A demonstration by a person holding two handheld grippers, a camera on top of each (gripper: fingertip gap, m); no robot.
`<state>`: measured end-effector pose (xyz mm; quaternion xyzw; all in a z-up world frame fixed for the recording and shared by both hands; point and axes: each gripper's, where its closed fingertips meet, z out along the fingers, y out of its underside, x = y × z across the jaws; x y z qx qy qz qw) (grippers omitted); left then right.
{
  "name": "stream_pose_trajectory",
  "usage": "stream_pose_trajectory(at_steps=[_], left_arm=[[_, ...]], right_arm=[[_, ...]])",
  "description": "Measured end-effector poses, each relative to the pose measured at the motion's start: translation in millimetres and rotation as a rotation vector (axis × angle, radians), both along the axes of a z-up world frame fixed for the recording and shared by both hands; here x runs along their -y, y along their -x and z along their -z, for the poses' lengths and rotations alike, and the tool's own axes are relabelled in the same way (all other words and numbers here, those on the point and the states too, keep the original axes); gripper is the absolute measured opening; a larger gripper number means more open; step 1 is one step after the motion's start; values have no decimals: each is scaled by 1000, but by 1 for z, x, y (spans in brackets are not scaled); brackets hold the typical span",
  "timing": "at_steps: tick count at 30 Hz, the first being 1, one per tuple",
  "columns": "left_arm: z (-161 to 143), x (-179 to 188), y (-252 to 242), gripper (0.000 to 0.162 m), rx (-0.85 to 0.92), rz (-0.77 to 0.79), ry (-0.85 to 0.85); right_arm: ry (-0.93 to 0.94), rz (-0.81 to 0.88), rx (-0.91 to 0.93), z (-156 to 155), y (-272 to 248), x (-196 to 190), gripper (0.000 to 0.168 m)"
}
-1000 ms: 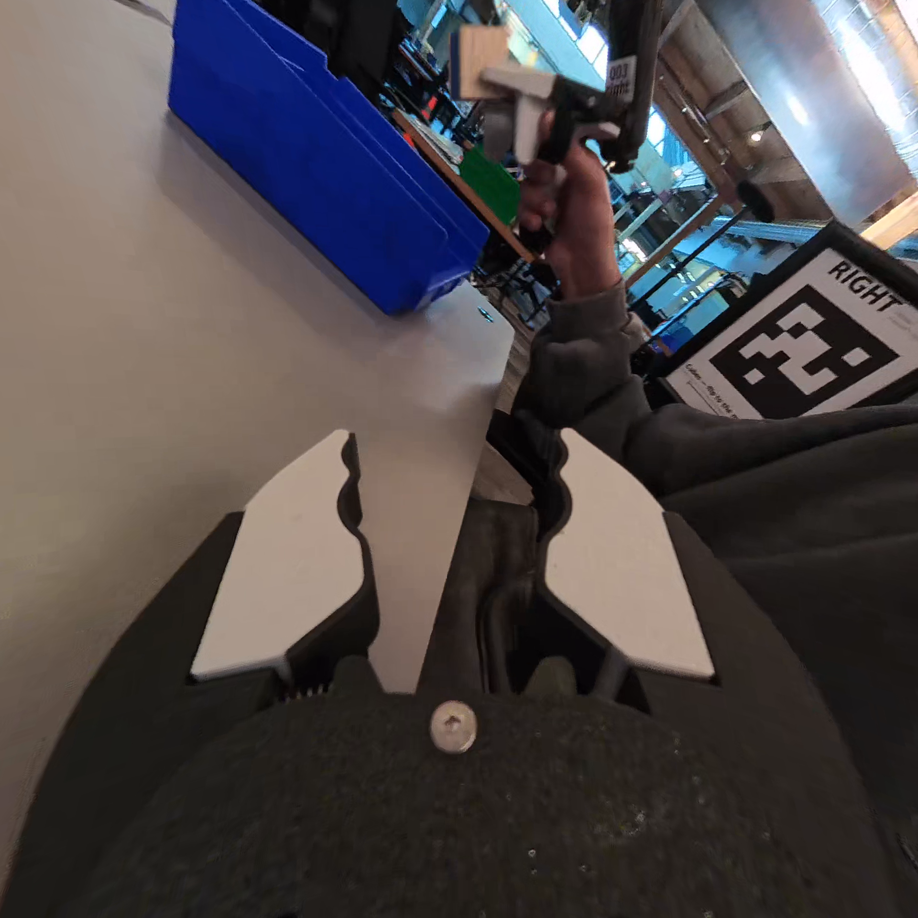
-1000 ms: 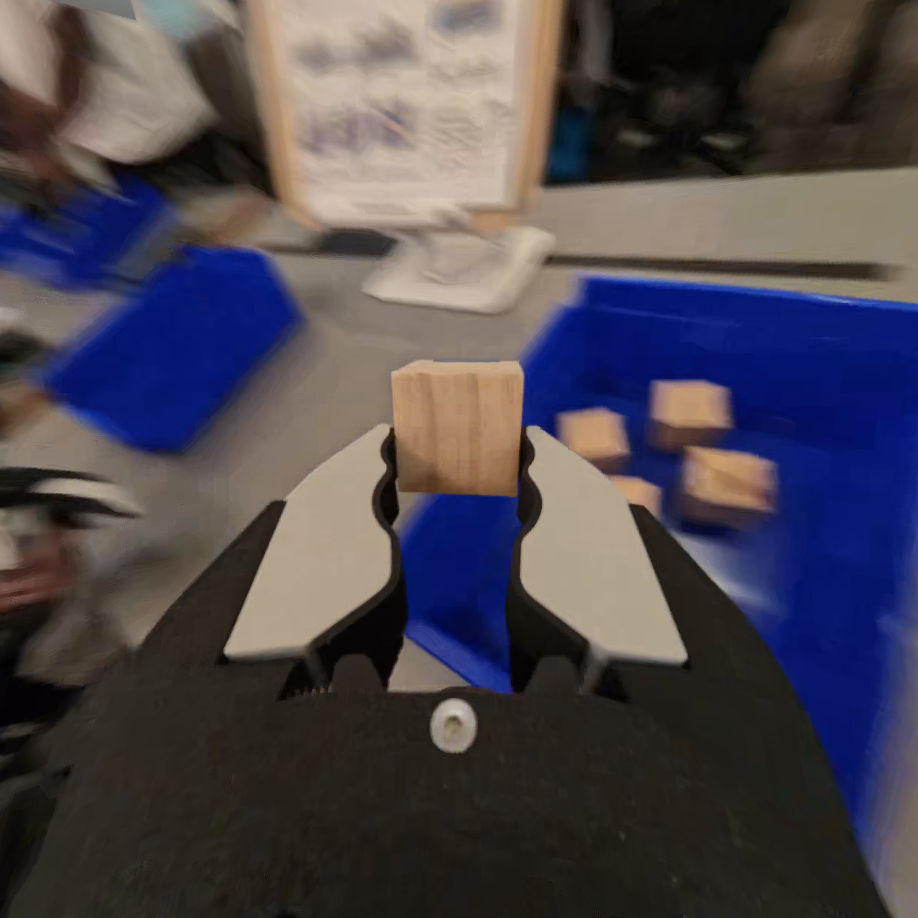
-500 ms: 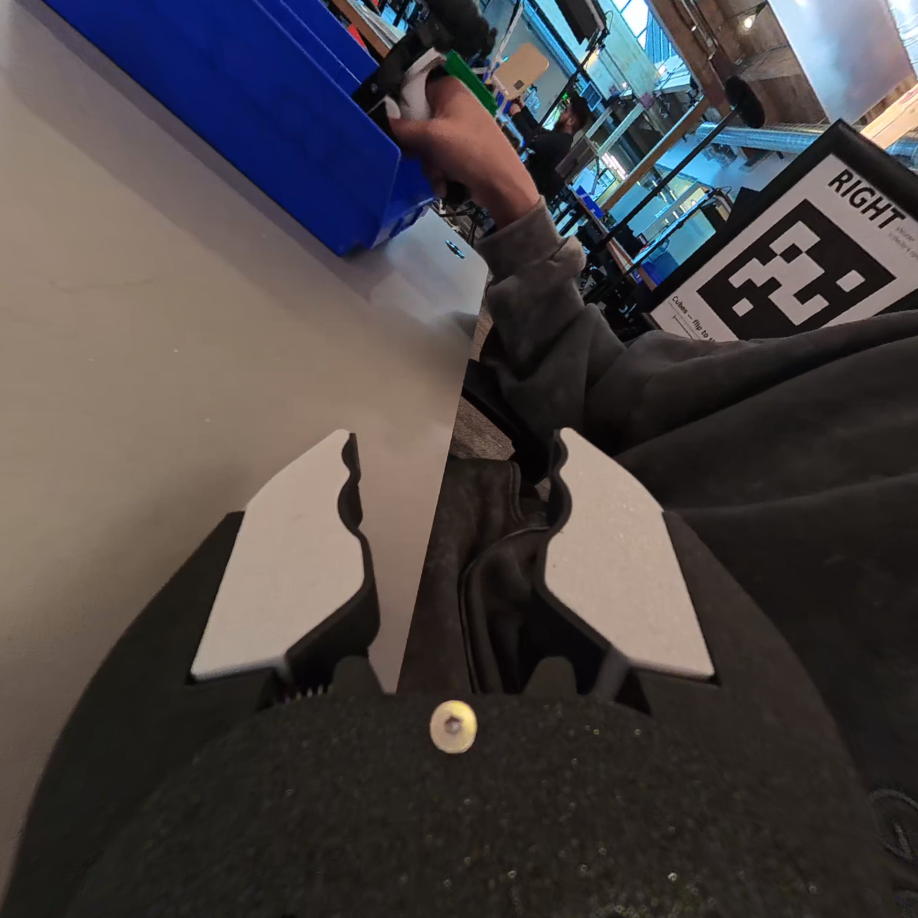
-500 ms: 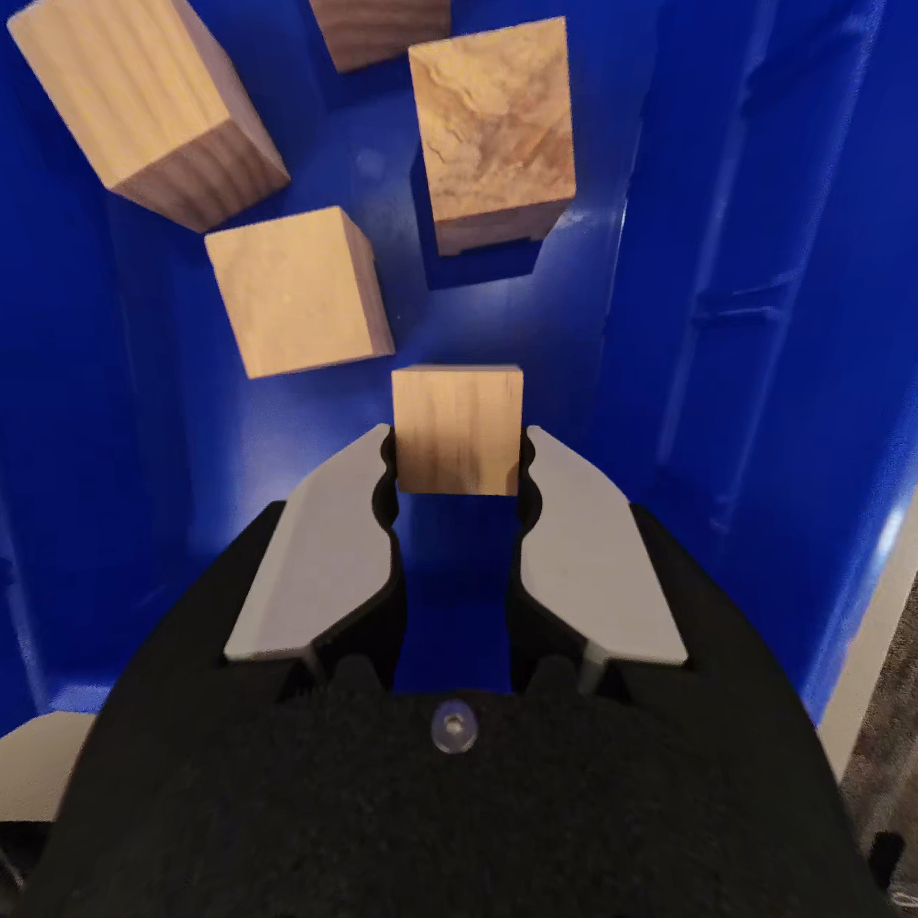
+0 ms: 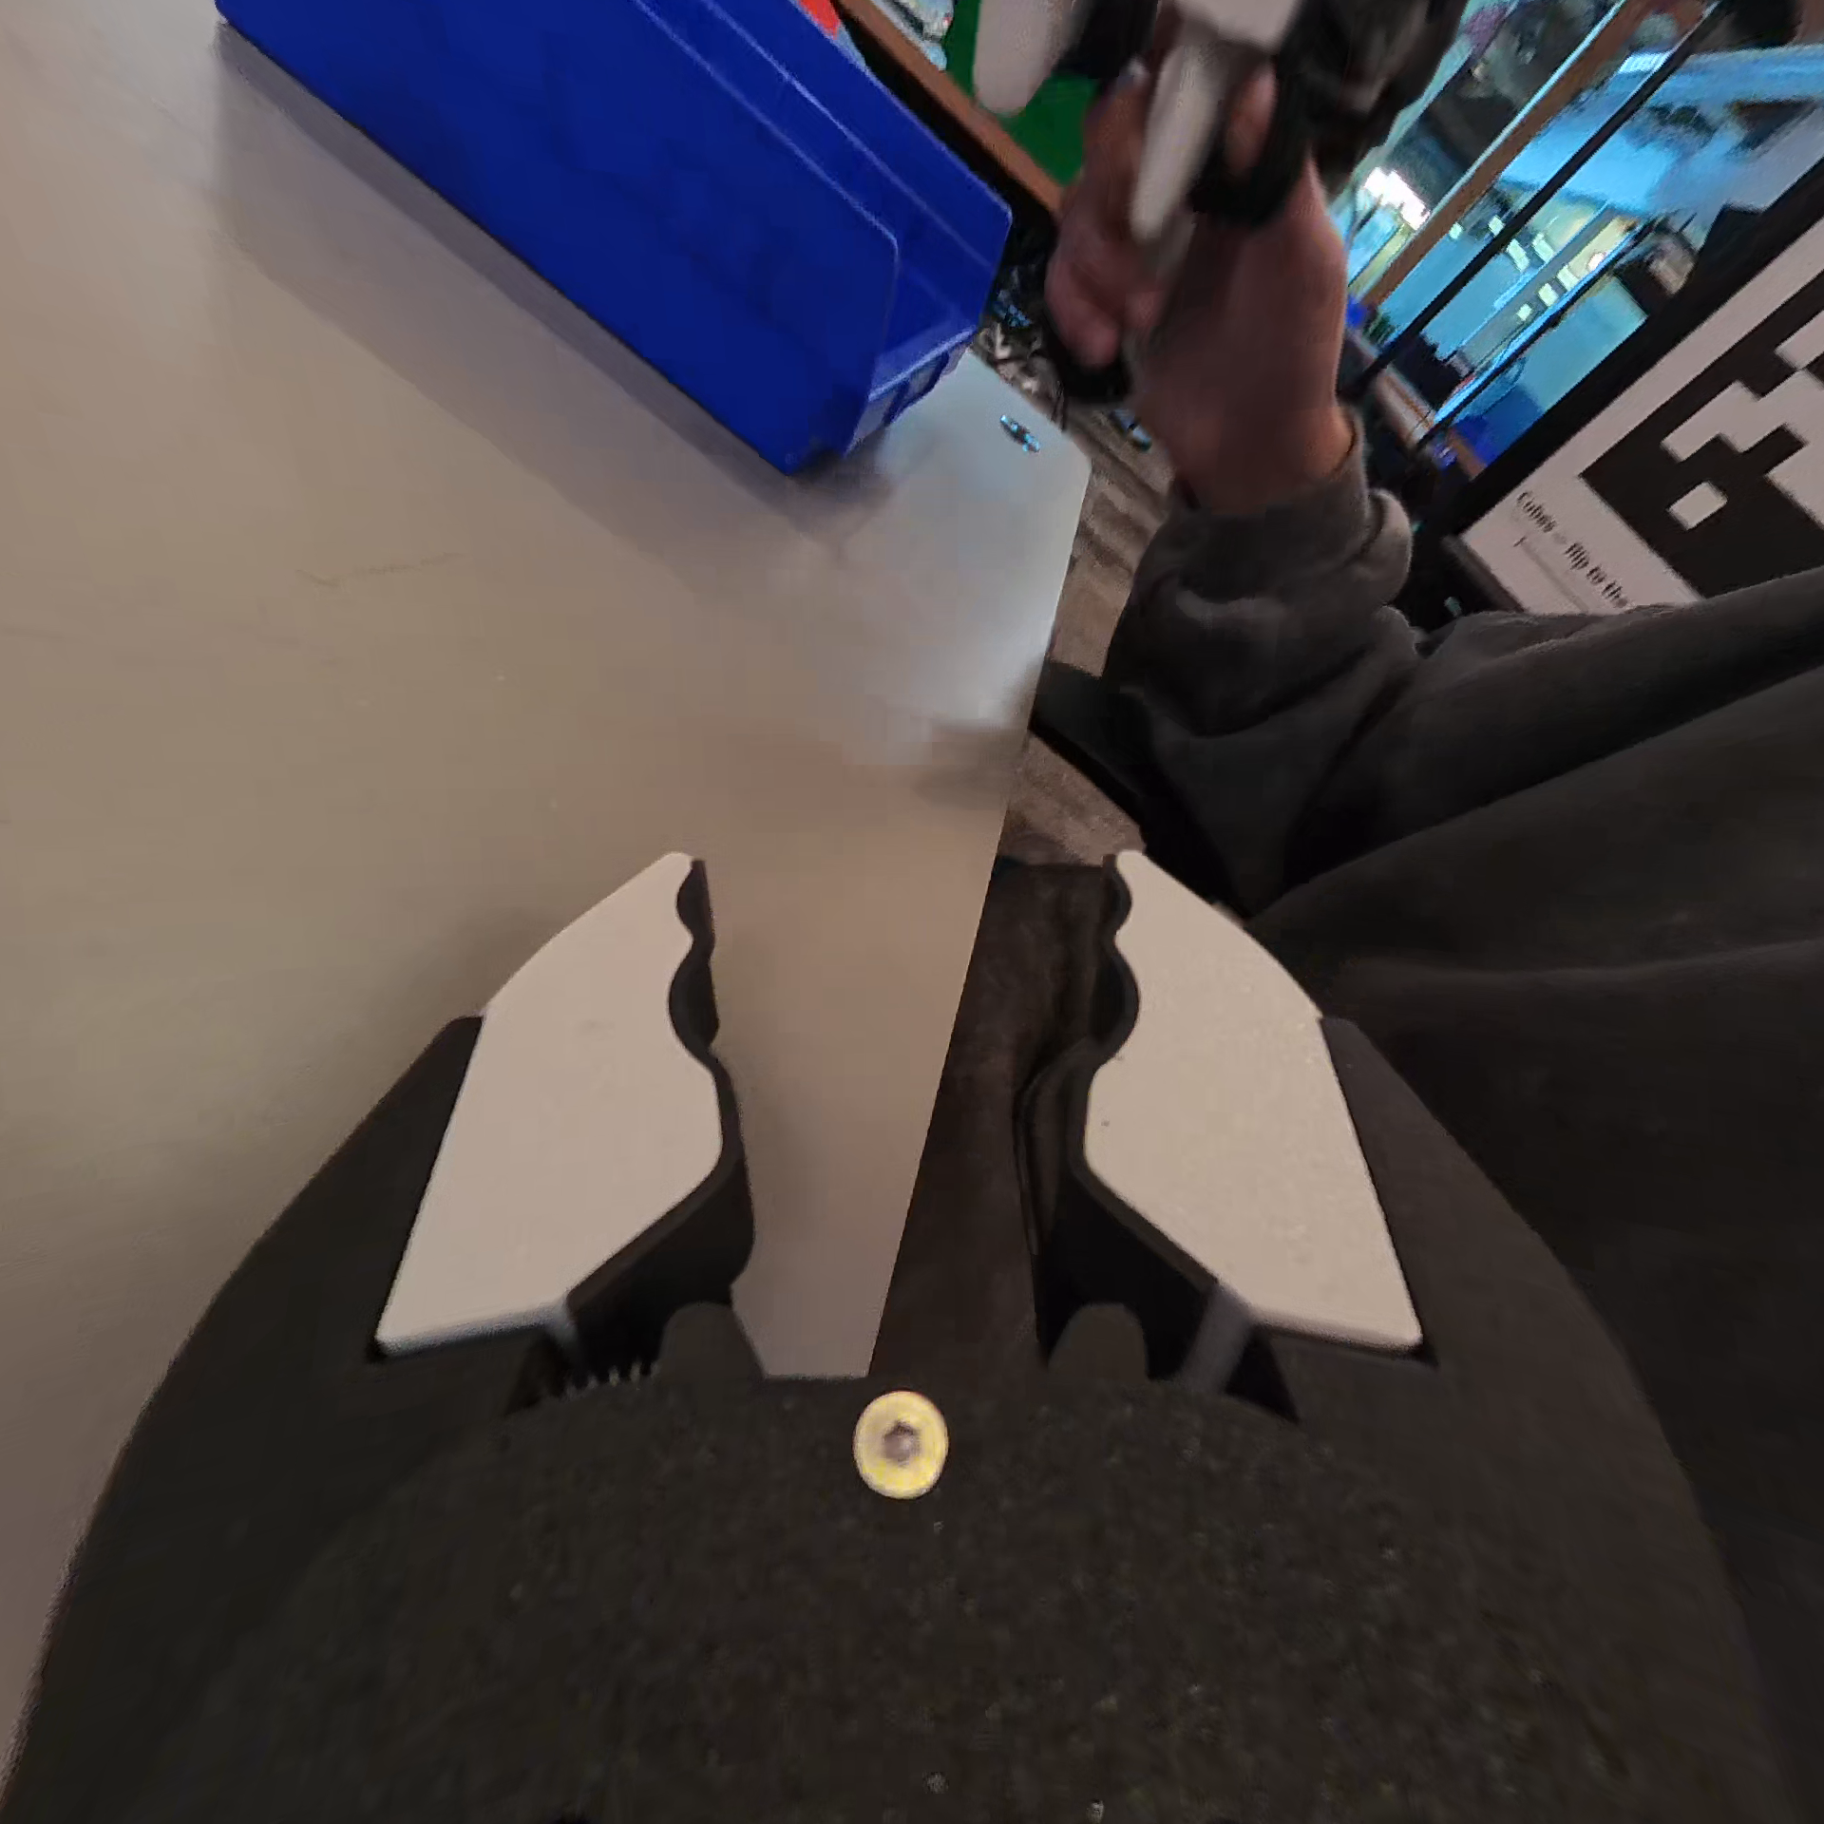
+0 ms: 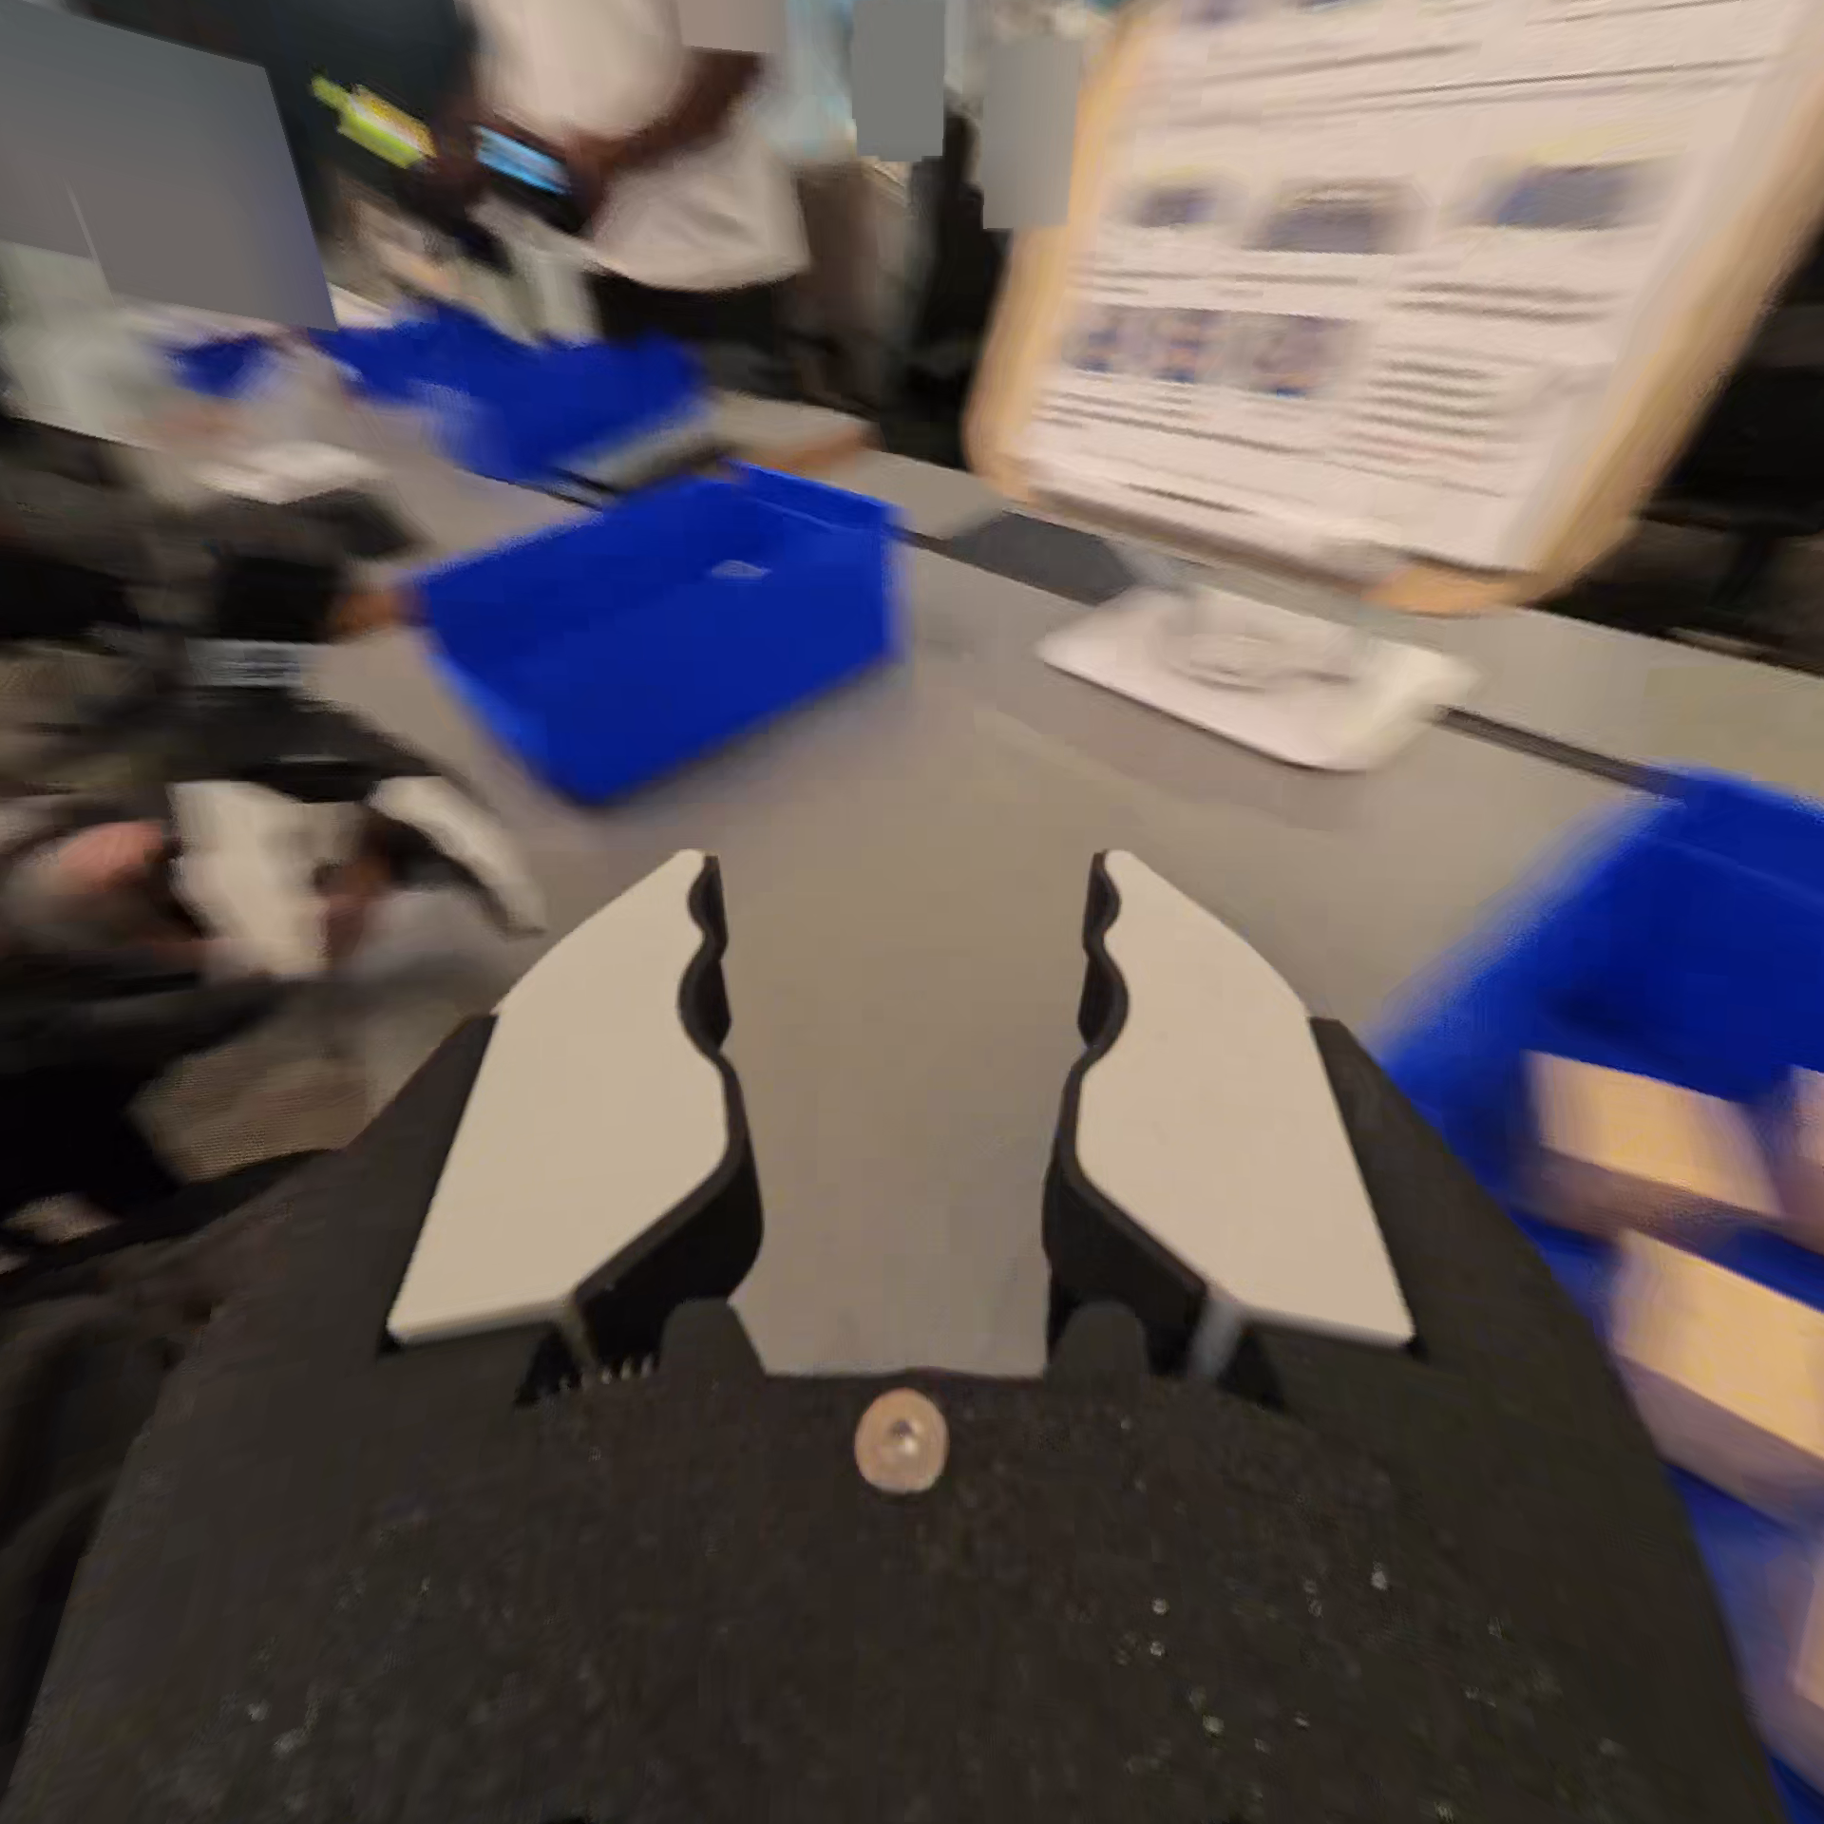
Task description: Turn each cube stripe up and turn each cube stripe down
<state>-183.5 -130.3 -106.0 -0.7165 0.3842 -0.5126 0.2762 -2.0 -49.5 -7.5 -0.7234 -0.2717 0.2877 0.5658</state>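
The left gripper (image 5: 903,869) hangs at the near edge of the grey table (image 5: 345,642), its jaws spread apart with nothing between them. The right gripper (image 6: 900,869) is also released and empty — only bare table shows between its fingers. Just to its right, blurred wooden cubes (image 6: 1678,1254) lie inside a blue bin (image 6: 1629,948); no stripe can be made out on them. Farther off stands another blue bin (image 6: 671,632) and, beyond it, a framed poster board (image 6: 1382,296).
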Motion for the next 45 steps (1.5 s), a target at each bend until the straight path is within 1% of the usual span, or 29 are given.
stream_pose_trajectory(at_steps=[1,2,3,5,7,9,11,14,16,18,20,23,25,26,28,31,33,35,37,39,41,43,45], left_arm=[[0,-3,3,73,-30,-19,-20],[-2,-8,9,73,-67,-53,-44],[-7,-17,18,72,-99,-100,-72],[-24,-46,47,70,-162,-249,-107],[-43,-90,87,70,-234,-444,-85],[-50,-144,133,75,-383,-614,-62],[-50,-205,178,73,-503,-773,-20],[-24,-277,231,72,-657,-921,178],[1,-308,256,69,-740,-974,309],[22,-329,273,69,-792,-1018,418],[38,-344,280,67,-818,-1049,480],[51,-361,286,69,-896,-1081,484],[57,-367,290,69,-961,-1096,477],[62,-366,292,65,-1000,-1092,485],[69,-362,294,46,-1081,-1058,481],[65,-360,291,46,-1055,-1037,478],[56,-358,285,45,-1011,-1010,453],[39,-352,269,45,-891,-960,432],[14,-343,254,45,-752,-919,381],[-15,-326,233,45,-587,-860,336],[-47,-301,204,45,-357,-776,307],[-79,-269,167,45,-123,-652,298],[-103,-233,127,45,67,-512,294]], right_arm=[[-1,-109,-76,13,33,18,68],[12,-180,-119,30,59,32,66],[28,-233,-122,48,81,42,64],[143,-312,-75,81,110,58,62],[226,-389,-61,96,128,70,62],[243,-395,-46,102,133,71,61],[244,-402,-33,104,135,73,61],[225,-401,-1,109,137,78,61],[228,-414,26,113,139,84,60],[217,-427,38,113,141,90,59],[202,-431,62,113,141,93,59],[178,-427,93,114,140,93,58],[188,-429,94,116,139,91,58],[200,-432,87,117,138,91,58],[227,-436,67,118,137,90,58],[249,-438,36,115,134,88,56],[250,-428,26,114,131,85,56],[249,-408,15,113,126,81,56],[252,-389,-5,110,121,76,55],[261,-370,-38,108,116,70,55],[283,-352,-84,107,111,63,55],[321,-335,-129,109,107,55,56],[375,-313,-170,111,102,44,57]])
